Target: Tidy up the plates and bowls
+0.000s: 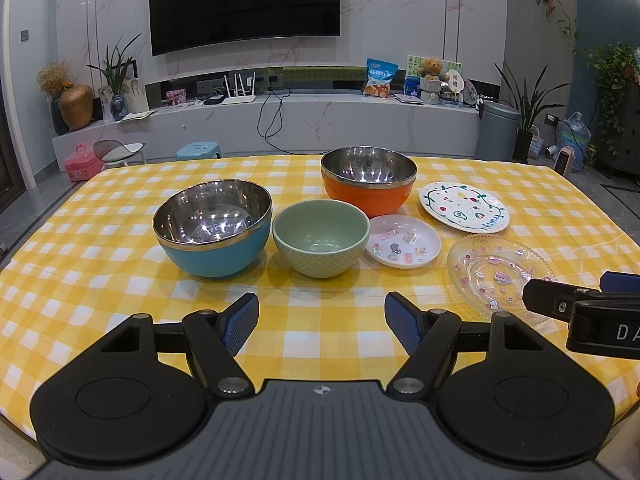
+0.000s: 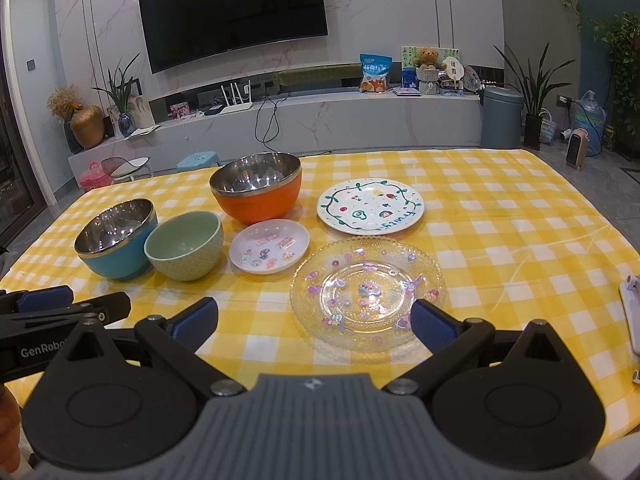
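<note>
Bowls and plates sit mid-table, all apart: blue bowl (image 1: 212,232), green bowl (image 1: 320,238), orange bowl (image 1: 368,180), pink dish (image 1: 404,246), painted plate (image 1: 464,206), glass plate (image 1: 492,276). Only your right view shows a white object (image 2: 632,320) at the table's right edge. Your left gripper (image 1: 320,320) is spread wide, empty, short of the green bowl. Your right gripper (image 2: 314,320) is spread too, one finger (image 2: 430,320) over the glass plate's near rim. Bare cloth (image 2: 520,220) lies open to the right.
</note>
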